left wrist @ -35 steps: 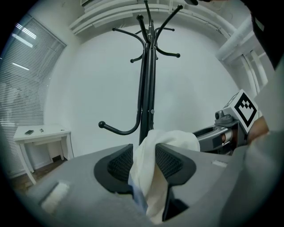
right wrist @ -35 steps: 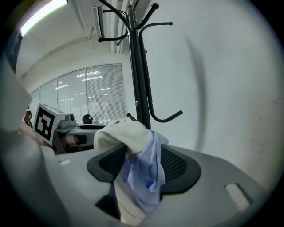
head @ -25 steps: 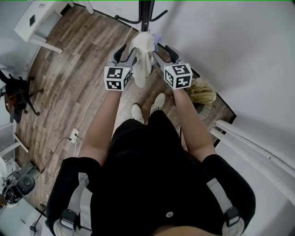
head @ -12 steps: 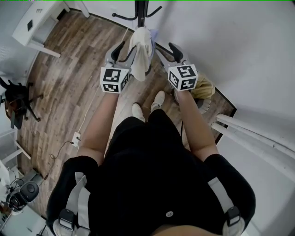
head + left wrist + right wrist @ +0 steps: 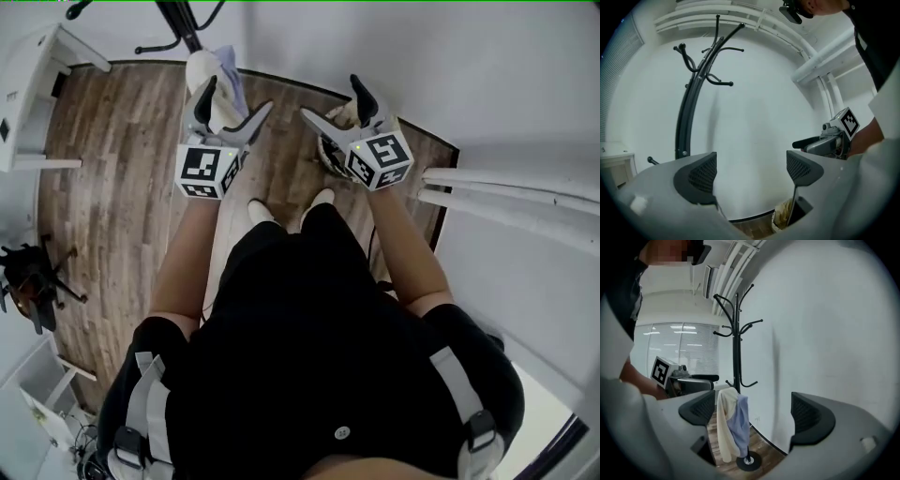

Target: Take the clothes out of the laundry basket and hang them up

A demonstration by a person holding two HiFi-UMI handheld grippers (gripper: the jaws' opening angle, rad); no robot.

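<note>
Left claw (image 5: 239, 97), right claw (image 5: 330, 97) just opened wide, empty; clothes (image 5: 725, 423) hang on coat stand (image 5: 736, 333); basket (image 5: 776, 220) nearby.

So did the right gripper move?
Yes. The right gripper left the cream garment on the coat stand and is now off to its right, by the laundry basket, fingers just opened with nothing between them.

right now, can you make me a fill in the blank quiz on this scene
The left gripper and right gripper are both ____, nothing between their jaws.
A cream garment and a blue garment hang on the black ____.
The laundry basket stands on a ____ floor.
Missing: open; coat rack; wooden.
Both grippers' jaws have just been opening.
</note>
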